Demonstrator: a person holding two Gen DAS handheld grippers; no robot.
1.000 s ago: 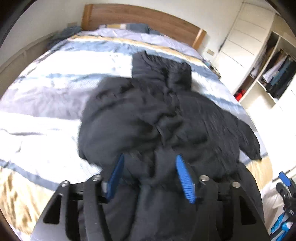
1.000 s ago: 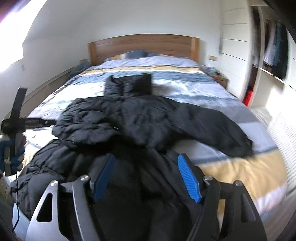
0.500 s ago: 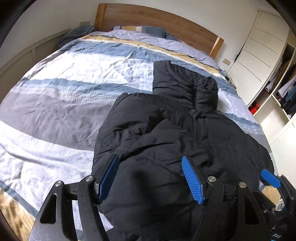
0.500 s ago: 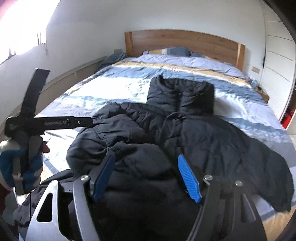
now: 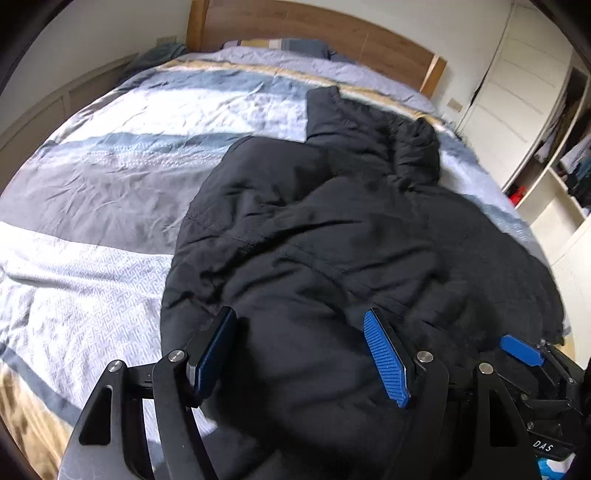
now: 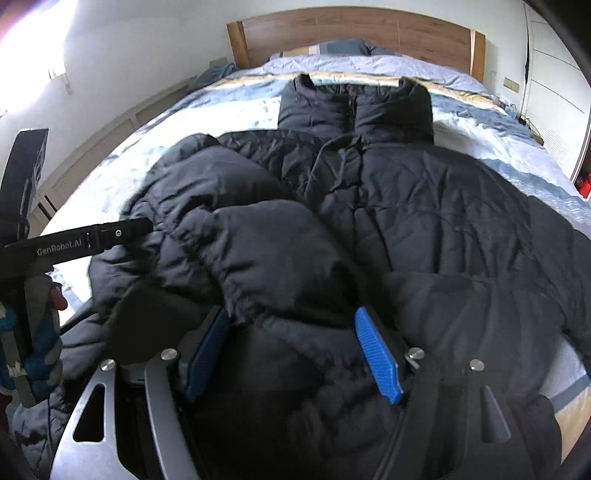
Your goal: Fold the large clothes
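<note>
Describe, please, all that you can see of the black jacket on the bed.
The black jacket is a puffy, quilted coat with a matte fabric and a front zip. It lies spread on the striped bedding, its tall collar toward the wooden headboard. One sleeve is folded inward across the body; the other side lies flat toward the bed's edge. Its near hem lies bunched under both open grippers.

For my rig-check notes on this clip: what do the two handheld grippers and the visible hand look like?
Both the left gripper and right gripper have black cut-out frames with silver pivot screws and ribbed blue finger pads. In the right wrist view, the left unit's black bar reads "GenRobot.AI", and the hand gripping it wears a blue and white glove.
</note>
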